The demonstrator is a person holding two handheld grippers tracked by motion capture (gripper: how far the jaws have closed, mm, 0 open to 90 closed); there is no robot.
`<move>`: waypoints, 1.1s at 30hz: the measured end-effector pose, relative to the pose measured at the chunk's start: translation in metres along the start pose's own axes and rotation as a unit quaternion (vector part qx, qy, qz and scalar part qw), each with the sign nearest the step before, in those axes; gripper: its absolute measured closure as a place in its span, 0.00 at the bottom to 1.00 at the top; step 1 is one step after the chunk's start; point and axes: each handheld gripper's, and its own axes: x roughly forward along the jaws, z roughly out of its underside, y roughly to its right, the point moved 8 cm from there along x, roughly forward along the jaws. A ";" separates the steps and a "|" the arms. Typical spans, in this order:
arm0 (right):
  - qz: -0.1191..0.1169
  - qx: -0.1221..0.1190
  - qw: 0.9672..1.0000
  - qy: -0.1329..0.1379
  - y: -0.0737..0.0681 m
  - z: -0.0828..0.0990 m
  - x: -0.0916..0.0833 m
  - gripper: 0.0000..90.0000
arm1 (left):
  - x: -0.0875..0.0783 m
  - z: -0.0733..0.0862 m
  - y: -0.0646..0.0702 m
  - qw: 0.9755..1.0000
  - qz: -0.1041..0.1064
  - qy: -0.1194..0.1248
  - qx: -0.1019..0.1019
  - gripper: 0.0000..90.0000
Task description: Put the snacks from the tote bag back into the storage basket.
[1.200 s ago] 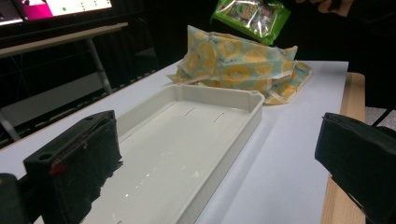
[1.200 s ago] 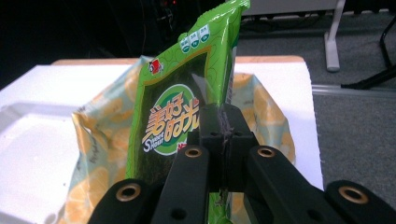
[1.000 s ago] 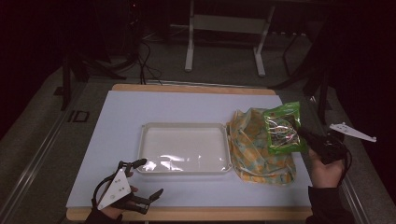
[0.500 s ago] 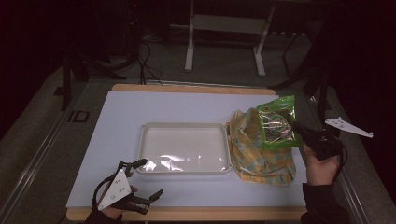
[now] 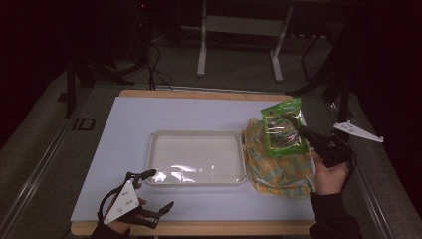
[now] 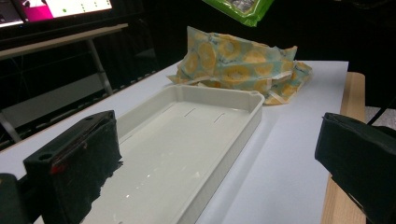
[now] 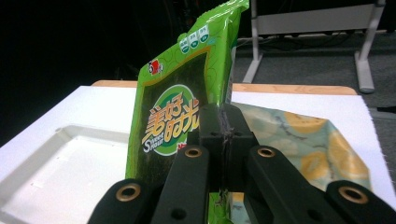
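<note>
The table (image 5: 129, 129) has a matte, pale blue-white top with a bare wooden edge strip along its far and near sides. At the centre of the high view sits a shallow rectangular tray (image 5: 196, 135) of glossy white plastic with rounded corners and a raised rim; its floor reflects the overhead light. In the left gripper view the tray (image 6: 224, 154) runs from lower left toward centre, with faint slots moulded into its base.

Touching the tray's right side in the high view lies a crumpled soft bag (image 5: 281, 167), translucent film printed with yellow rings on blue-green. Its folds hide its exact outline.

The right gripper (image 5: 302, 132), at the right of the high view, has its jaws closed on a flat green foil snack packet (image 5: 282, 128), held upright and clear of the table above the patterned bag. In the right gripper view the packet (image 7: 180, 100) stands at centre, shiny, with a dark panel and orange lettering; the black jaws meet on its right edge and cover its lower part. The small print cannot be read.

The left gripper (image 5: 155, 190), at the lower left of the high view, has its jaws spread wide apart and holds nothing. Its hand (image 5: 130, 225) is cut off by the bottom edge. The room behind is too dark to make out beyond some metal legs (image 5: 201, 45).
</note>
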 end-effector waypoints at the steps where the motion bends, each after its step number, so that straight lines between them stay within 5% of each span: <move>1: -0.002 0.000 1.000 0.001 -0.002 -0.001 0.001 0.99 | 0.000 0.000 0.000 1.000 0.000 0.000 0.000 0.01; 16: -0.024 -0.012 1.000 -0.002 -0.038 -0.002 0.021 0.99 | -0.001 0.000 0.000 1.000 -0.003 0.001 -0.001 0.01; 33: -0.056 0.001 0.998 -0.003 -0.073 0.008 0.040 0.99 | -0.001 -0.001 0.000 1.000 -0.003 0.002 0.002 0.01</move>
